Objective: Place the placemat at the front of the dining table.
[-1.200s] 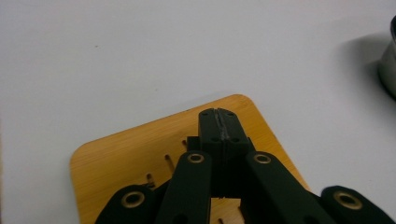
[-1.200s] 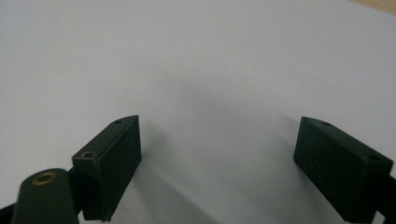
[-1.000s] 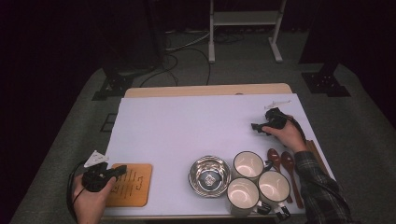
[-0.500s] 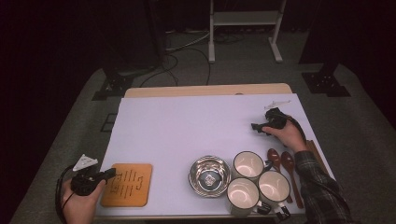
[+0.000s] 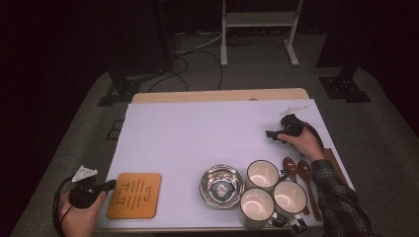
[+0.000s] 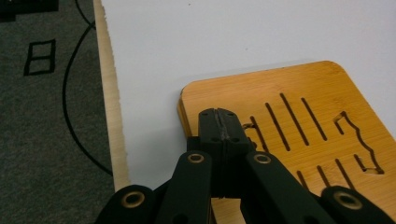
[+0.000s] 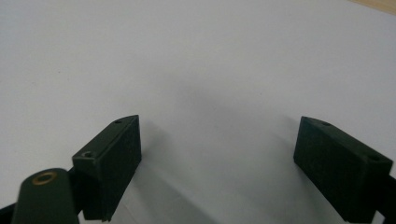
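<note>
So the left gripper has its jaws pinched fully together, holding nothing, tips over the left edge of the slotted rectangular bamboo trivet at the front-left corner of the white mat. Right gripper sits wide open and empty, far right of the trivet. Looks like barely started, trivet not gripped yet and everything else untouched

We see a wooden worktop covered by a white sheet. On the sheet's near edge lie a slotted bamboo board at the left, a steel bowl beside three white mugs, and two brown wooden spoons at the right.
</note>
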Tool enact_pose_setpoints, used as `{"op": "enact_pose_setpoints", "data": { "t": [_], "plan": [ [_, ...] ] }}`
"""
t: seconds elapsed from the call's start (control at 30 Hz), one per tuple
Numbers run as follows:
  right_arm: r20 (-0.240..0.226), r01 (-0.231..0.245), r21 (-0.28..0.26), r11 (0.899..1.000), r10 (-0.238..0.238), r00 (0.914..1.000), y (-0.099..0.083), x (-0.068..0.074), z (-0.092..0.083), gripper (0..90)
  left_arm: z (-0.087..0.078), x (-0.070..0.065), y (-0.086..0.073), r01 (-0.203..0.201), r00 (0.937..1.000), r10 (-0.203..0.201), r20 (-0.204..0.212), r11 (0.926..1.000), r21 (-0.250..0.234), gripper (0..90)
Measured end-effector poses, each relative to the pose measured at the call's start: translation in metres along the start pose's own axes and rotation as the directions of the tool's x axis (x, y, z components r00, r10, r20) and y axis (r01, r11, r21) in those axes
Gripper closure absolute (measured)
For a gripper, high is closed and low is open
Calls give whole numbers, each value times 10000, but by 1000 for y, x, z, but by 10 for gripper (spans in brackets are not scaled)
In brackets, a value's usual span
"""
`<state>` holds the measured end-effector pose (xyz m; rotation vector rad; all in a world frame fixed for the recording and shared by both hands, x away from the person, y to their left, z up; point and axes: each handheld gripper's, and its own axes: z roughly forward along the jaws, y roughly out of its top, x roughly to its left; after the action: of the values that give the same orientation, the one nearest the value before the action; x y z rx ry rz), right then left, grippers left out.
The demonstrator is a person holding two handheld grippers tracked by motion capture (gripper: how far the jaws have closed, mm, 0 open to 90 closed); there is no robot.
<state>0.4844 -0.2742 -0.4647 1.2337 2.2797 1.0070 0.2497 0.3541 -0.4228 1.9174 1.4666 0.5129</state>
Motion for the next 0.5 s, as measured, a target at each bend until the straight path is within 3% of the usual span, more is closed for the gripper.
{"op": "enact_pose_setpoints", "data": {
  "t": [0.5],
  "plan": [
    [-1, 8, 0, 10000, -8, 10000, 0, 0, 0, 135, 6, 7, -5, 172, 9997, -164, -208, 9991, 381, 900]
  ]
}}
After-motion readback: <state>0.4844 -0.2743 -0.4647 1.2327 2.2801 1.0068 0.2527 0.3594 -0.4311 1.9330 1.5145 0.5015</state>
